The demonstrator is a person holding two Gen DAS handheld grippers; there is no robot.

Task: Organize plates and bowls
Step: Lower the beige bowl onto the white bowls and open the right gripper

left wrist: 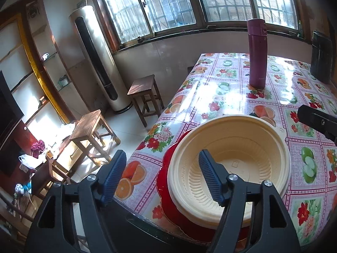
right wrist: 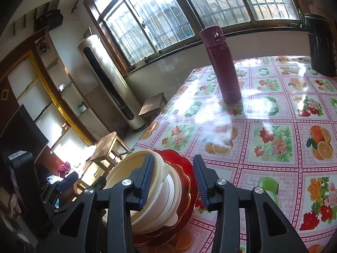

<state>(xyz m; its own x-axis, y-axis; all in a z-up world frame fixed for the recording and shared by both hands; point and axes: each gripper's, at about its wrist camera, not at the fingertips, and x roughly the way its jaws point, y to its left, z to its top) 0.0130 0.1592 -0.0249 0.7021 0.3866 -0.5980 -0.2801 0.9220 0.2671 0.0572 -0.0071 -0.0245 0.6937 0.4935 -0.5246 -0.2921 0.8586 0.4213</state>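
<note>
A purple flask stands upright on the worktop, which wears a cloth printed with fruit and flowers. Two wooden stools and a tall white floor-standing air conditioner sit beside the barred window.

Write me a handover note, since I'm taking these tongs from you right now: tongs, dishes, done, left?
Left tongs: open, straddling the near rim of the cream bowls, not gripping.
Right tongs: open, around the far edge of the stack, pads not pressing.
Dishes: bowls nested on the red plate, at the table corner.
Done: stack set down.
Left: back both tongs away; check the stack sits safely from the edge.
</note>
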